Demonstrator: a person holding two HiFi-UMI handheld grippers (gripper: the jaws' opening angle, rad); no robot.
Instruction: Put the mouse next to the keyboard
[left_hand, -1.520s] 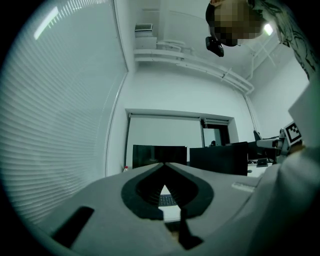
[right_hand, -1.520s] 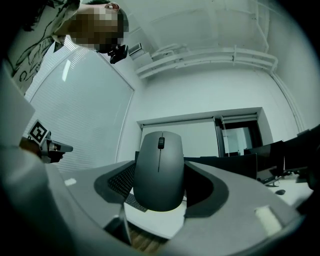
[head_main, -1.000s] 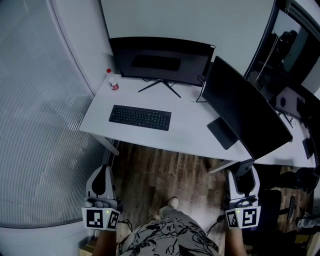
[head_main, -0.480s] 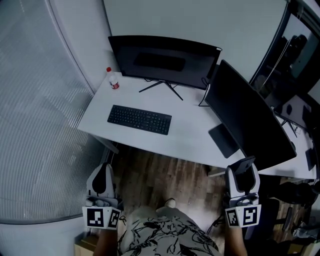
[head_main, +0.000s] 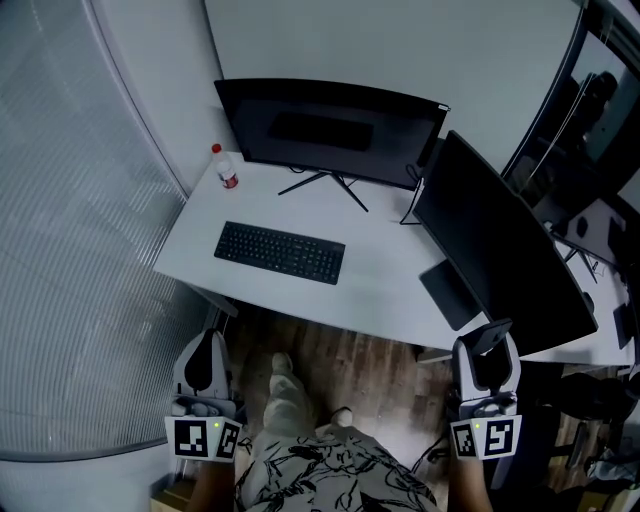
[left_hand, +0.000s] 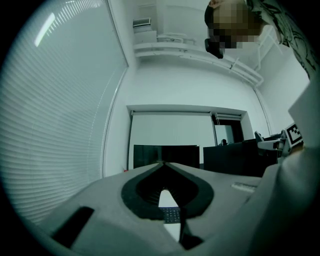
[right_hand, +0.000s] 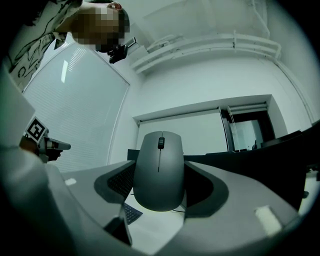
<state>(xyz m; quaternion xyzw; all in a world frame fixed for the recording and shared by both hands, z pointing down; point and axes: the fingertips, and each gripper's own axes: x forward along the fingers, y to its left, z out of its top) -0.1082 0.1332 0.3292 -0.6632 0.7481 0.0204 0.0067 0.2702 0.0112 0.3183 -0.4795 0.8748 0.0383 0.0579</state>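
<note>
Shirt and foot: our patterned shirt (head_main: 335, 480) fills the bottom edge, well short of the keyboard (head_main: 280, 253); one foot (head_main: 284, 366) is set forward on the wooden floor (head_main: 350, 345), on the near side of the keyboard.
Left gripper: we hold the left gripper (head_main: 207, 342) low, nearer to us than the keyboard and a little to its left; its jaws meet at the tips with nothing between them; through the gap behind the tips we glimpse keyboard keys and pale desk top.
Right gripper: we hold the right gripper (head_main: 487, 348) at the same nearness, well off to the keyboard's right; its jaws are spread just to the width of the mouse and closed on both of its sides.
Mouse: the grey mouse (right_hand: 159, 170) sits clamped between the right jaws, scroll wheel up and pointing away from us; it is in the air, well apart from the keyboard and not on the desk.
Desk: the white desk (head_main: 385, 285) carries the keyboard; bare top lies on the keyboard's right.
Keyboard: black, flat, lying slightly askew towards the desk's left part.
Bottle: a small bottle (head_main: 227, 170) with a red cap stands upright beyond the keyboard's left end.
Curved monitor: the dark curved monitor (head_main: 330, 125) stands on its stand behind the keyboard.
Second monitor: a second monitor (head_main: 500, 245), dark too, stands angled to the keyboard's right.
Blinds: pale blinds (head_main: 80, 250) run along the keyboard's left side.
</note>
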